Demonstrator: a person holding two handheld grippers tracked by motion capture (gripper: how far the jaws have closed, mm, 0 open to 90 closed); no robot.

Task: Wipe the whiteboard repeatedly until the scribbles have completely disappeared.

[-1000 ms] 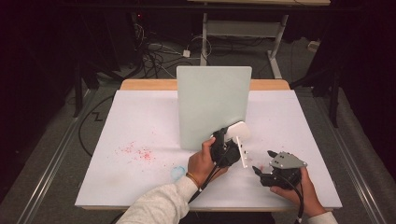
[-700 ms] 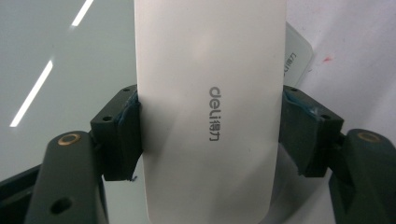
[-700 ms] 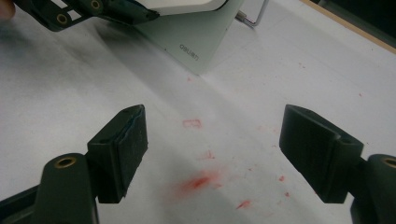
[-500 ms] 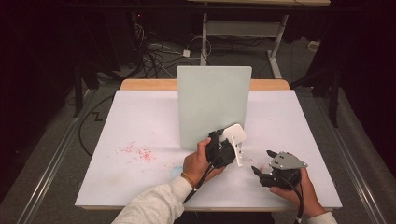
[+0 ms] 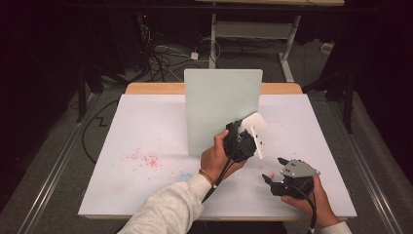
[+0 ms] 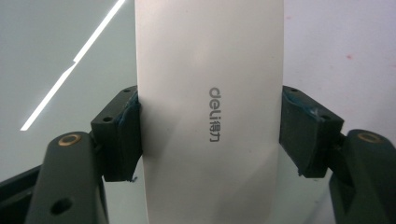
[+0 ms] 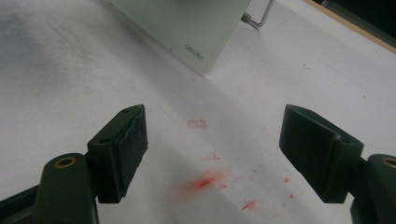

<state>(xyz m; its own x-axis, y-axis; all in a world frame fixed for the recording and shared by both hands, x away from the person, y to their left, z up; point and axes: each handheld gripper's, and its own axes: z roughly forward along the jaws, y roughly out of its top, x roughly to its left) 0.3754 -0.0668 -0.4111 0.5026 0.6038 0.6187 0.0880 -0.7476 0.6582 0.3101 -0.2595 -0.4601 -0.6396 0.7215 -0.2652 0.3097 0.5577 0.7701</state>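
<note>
On white table [image 5: 146, 131]: red marks [image 5: 143, 160] at left | pale green board [image 5: 221, 109] upright at centre, directly behind left gripper [image 5: 241, 141] | left gripper jaws clamped on white eraser [image 6: 210, 112], marked "deli", raised | right gripper [image 5: 287, 183] jaws wide, empty, over red smears [image 7: 205, 179].

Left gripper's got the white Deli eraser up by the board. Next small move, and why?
Probably press the eraser against the upright board and start wiping: the left gripper is clamped on it right at the board's face, while the right gripper idles open above the table.
</note>
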